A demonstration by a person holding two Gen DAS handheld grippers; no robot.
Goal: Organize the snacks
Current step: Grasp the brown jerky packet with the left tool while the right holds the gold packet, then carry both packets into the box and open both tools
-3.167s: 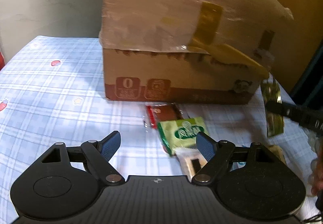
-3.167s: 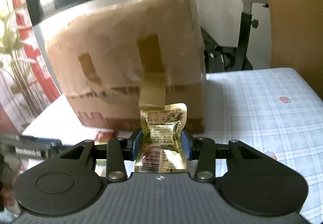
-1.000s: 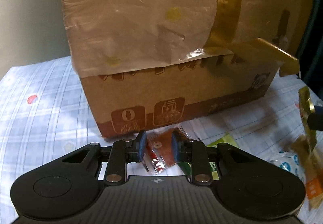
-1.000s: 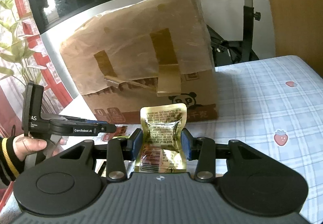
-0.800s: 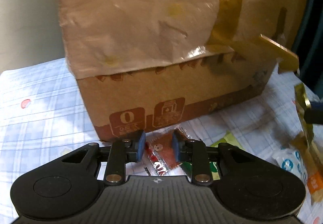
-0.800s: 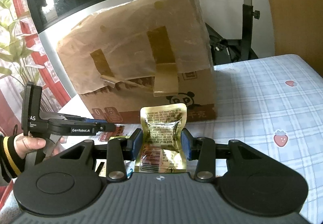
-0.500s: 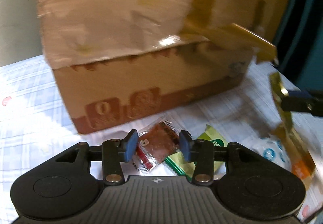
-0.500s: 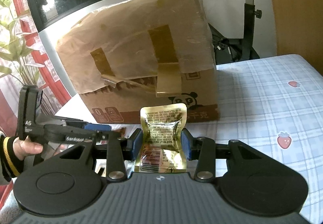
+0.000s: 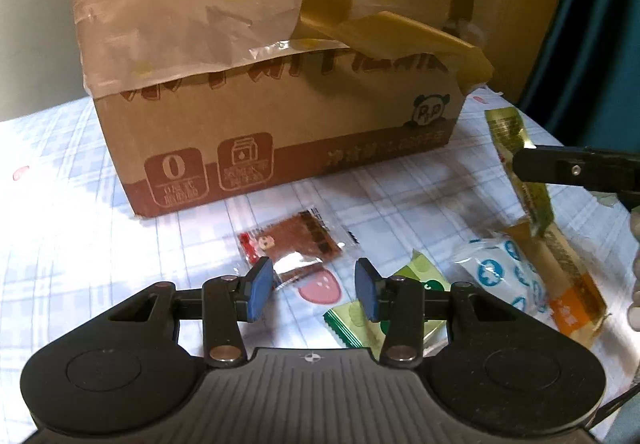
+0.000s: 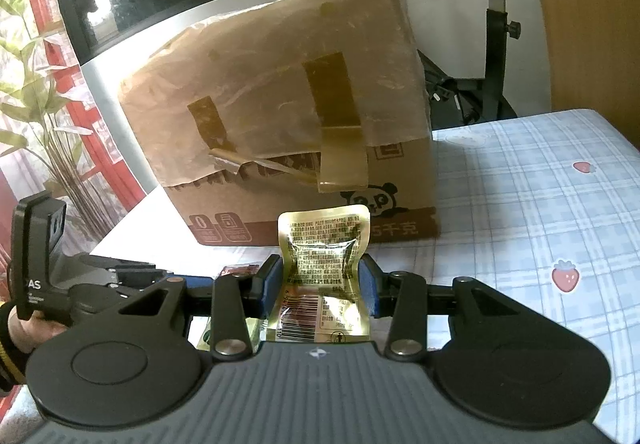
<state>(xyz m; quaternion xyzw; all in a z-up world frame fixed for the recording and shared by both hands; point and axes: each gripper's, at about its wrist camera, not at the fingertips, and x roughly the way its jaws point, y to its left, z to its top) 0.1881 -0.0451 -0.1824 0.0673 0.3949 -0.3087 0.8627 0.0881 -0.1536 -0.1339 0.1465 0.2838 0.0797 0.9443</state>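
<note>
My left gripper point(image 9: 314, 290) is open and empty, just above the checked tablecloth. A brown-red snack packet point(image 9: 294, 240) lies flat just beyond its fingertips. A green packet point(image 9: 384, 318) lies partly under its right finger, with a white-blue packet point(image 9: 506, 276) and an orange-ended stick packet point(image 9: 568, 284) to the right. My right gripper point(image 10: 320, 284) is shut on a gold foil packet point(image 10: 322, 264), held upright above the table; it shows edge-on in the left wrist view point(image 9: 516, 163). The left gripper appears in the right wrist view point(image 10: 100, 280).
A large taped cardboard box point(image 9: 260, 91) stands on the table behind the snacks, also in the right wrist view point(image 10: 288, 131). An exercise bike point(image 10: 496, 43) and a wooden panel point(image 10: 592, 11) stand beyond the table. A plant point(image 10: 36, 115) is at the left.
My left gripper held the brown-red packet, then opened and let it go; the packet now lies on the table. My right gripper stayed shut on the gold packet.
</note>
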